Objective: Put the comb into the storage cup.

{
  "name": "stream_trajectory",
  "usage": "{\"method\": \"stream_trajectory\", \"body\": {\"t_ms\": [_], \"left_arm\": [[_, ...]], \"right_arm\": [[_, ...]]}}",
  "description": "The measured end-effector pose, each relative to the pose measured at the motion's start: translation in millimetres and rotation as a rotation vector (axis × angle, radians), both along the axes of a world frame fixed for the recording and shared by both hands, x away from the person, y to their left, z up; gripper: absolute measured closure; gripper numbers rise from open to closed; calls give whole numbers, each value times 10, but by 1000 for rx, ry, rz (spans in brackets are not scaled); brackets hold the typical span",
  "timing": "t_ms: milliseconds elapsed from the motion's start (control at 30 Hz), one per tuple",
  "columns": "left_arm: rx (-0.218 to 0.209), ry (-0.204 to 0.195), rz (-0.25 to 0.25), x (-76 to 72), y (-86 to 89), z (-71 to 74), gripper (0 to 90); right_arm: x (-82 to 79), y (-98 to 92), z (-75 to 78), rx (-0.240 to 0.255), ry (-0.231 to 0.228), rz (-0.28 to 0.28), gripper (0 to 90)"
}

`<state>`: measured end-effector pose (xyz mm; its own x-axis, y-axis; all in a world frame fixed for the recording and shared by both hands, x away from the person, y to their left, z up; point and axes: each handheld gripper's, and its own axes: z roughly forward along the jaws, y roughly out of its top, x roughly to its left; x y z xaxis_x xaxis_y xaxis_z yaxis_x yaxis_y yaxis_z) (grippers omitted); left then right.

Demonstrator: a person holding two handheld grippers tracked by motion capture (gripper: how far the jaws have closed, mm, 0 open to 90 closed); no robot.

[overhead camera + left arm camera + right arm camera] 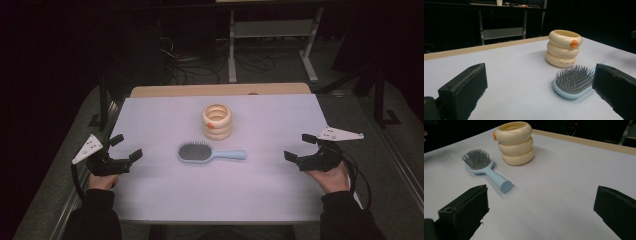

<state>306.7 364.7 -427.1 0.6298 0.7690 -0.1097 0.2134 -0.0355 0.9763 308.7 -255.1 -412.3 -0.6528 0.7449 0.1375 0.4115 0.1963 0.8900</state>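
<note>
Fingers on both tools are spread wide and hold nothing: the left gripper (124, 148) sits at the lower left of the high view, the right gripper (300, 148) at the lower right, each well apart from the things at mid-frame. Between them, on the white desk (260, 185), a light blue hairbrush (210, 153) lies bristles up, its oval head toward the left of the frame and its round handle pointing right. Just above it in the picture stands a cream holder (217, 121) shaped like three stacked rings, open at the top, with a small orange mark on its side

The brush looks like light, stiff plastic, so it should lift easily, but the handle appears smooth and round and could roll or slip between flat pads. The safest hold seems to be across the middle of the handle, closest to the right tool; the bristle field would give under pressure and offers poor purchase. The holder looks light enough to tip if the brush strikes its rim
</note>
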Motion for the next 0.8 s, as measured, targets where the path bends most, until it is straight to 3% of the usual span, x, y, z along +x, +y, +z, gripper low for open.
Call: {"method": "stream_trajectory", "body": {"t_ms": [667, 800], "left_arm": [[-1, 4, 9, -22, -9, -4, 0], [12, 5, 11, -26, -19, -10, 0]], "right_arm": [[-11, 9, 39, 4, -22, 3, 0], [23, 18, 32, -7, -2, 0, 0]]}}
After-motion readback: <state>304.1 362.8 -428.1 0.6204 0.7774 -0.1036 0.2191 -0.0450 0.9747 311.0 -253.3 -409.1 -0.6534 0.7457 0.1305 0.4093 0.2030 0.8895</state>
